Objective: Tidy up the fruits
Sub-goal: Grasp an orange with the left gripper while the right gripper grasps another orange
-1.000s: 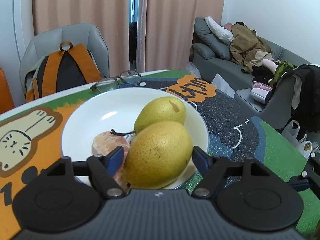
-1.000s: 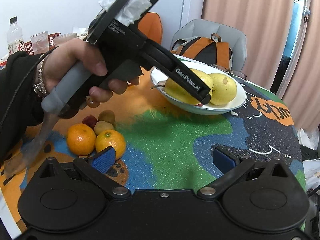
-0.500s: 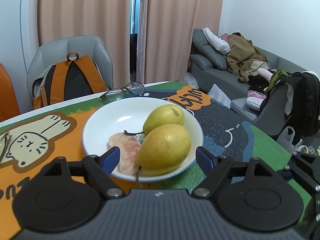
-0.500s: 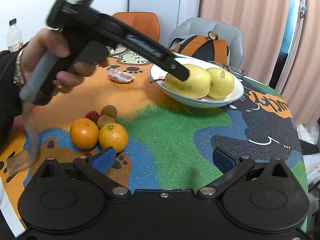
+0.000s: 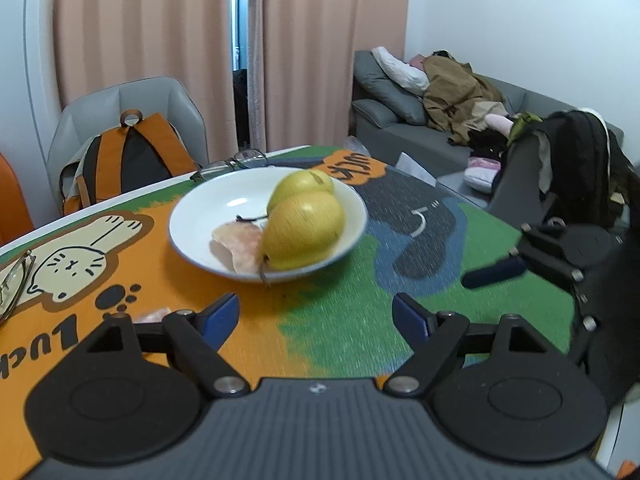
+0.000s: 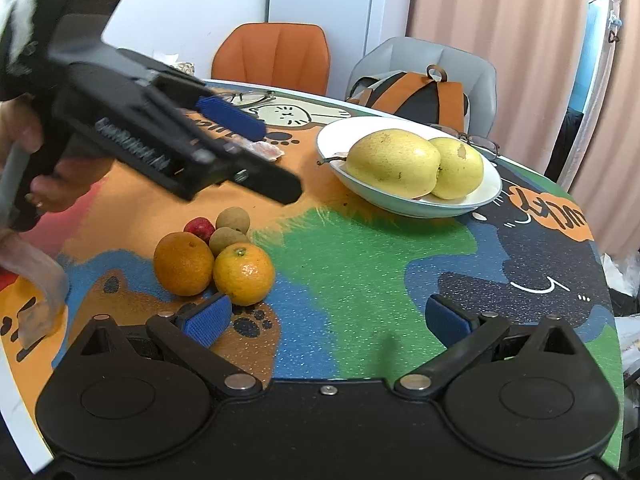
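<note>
In the left wrist view the left gripper (image 5: pixel 316 314), jaws just widened and empty, faces the white plate (image 5: pixel 200 208) holding two pears (image 5: pixel 302 230); in the right wrist view the right gripper (image 6: pixel 326 318) stands wide, empty, near two oranges (image 6: pixel 244 274).

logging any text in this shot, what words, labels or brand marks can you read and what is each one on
"LUCKY", seen upside down, on the orange cloud patch of the table mat.
"Luc", cut off by the frame edge, in black letters on the mat's orange part, beside the paw prints.
White lettering on the side of the left gripper: too blurred to read.
No labels on the fruit or the white plate.
</note>
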`<action>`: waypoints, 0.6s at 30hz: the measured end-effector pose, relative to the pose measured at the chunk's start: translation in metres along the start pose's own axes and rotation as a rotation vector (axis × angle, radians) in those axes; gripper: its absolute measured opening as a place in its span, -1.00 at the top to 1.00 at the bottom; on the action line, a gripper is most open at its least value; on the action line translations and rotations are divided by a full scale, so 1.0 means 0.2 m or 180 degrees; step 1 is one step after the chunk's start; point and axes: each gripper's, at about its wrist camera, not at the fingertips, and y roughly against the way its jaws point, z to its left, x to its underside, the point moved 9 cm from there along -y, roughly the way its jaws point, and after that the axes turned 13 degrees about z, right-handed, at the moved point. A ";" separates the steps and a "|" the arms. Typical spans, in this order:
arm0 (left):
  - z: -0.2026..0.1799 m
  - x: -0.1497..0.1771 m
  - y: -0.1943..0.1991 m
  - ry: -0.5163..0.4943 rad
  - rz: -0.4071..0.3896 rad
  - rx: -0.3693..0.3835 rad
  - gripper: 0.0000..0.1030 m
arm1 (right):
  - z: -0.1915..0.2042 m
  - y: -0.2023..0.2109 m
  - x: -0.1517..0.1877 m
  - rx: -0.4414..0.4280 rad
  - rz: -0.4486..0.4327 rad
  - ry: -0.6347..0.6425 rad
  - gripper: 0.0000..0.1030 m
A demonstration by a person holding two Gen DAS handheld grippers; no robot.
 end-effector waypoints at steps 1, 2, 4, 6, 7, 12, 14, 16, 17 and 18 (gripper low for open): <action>0.00 0.02 0.01 -0.0013 0.0013 0.0006 -0.60 | 0.01 0.00 0.00 -0.0006 0.0001 0.0005 -1.00; -0.01 0.04 0.01 -0.0024 0.0025 0.0015 -0.60 | 0.01 0.00 0.00 -0.0015 0.0000 0.0010 -1.00; -0.01 0.09 0.02 -0.0063 0.0061 0.0035 -0.60 | 0.02 0.00 0.00 -0.0032 0.0000 0.0022 -1.00; -0.02 0.13 0.04 -0.0123 0.0078 0.0056 -0.60 | 0.03 0.00 0.00 -0.0037 0.0004 0.0035 -0.99; -0.02 0.15 0.04 -0.0161 0.0081 0.0065 -0.60 | 0.03 0.00 0.00 -0.0036 0.0003 0.0044 -0.99; -0.04 0.27 0.08 -0.0341 0.0109 0.0139 -0.60 | 0.04 0.00 0.01 -0.0042 0.0016 0.0056 -0.99; -0.04 0.31 0.09 -0.0397 0.0120 0.0181 -0.60 | 0.04 -0.01 0.02 -0.0040 0.0025 0.0051 -0.99; -0.05 0.34 0.10 -0.0426 0.0083 0.0172 -0.60 | 0.04 -0.01 0.02 -0.0047 0.0033 0.0045 -0.99; -0.06 0.35 0.10 -0.0416 0.0068 0.0193 -0.60 | 0.04 -0.01 0.02 -0.0053 0.0036 0.0045 -0.99; -0.06 0.35 0.10 -0.0411 0.0068 0.0226 -0.60 | 0.04 -0.01 0.02 -0.0057 0.0040 0.0049 -0.99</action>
